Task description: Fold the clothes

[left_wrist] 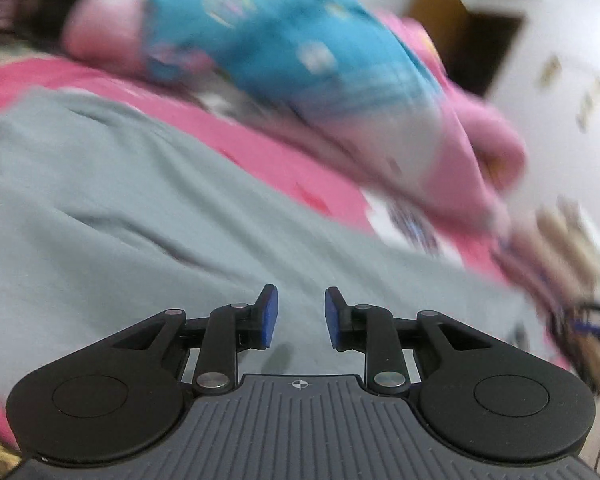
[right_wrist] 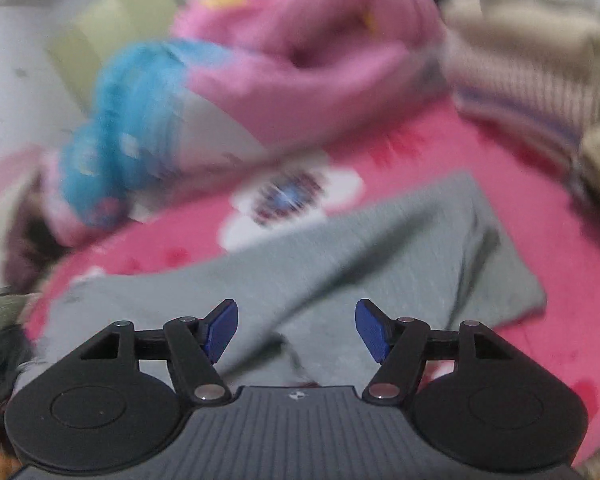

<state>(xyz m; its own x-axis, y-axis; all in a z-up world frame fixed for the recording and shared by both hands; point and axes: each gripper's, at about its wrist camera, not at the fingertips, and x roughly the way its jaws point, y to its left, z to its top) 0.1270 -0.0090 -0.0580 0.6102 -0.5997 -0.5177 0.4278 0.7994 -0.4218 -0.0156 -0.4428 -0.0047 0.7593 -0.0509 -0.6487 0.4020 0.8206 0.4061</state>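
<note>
Probably soft, light, floppy grey garment (right_wrist: 380, 248) (knit, seemingly); best pinched at a corner. Left gripper (left_wrist: 300, 316) narrowly parted, right gripper (right_wrist: 296, 330) wide, both empty.

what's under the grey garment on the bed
The grey garment lies on a pink floral bedspread, which shows around its far edges. The part of the bedspread beneath the garment is covered, so anything lying there cannot be seen.
</note>
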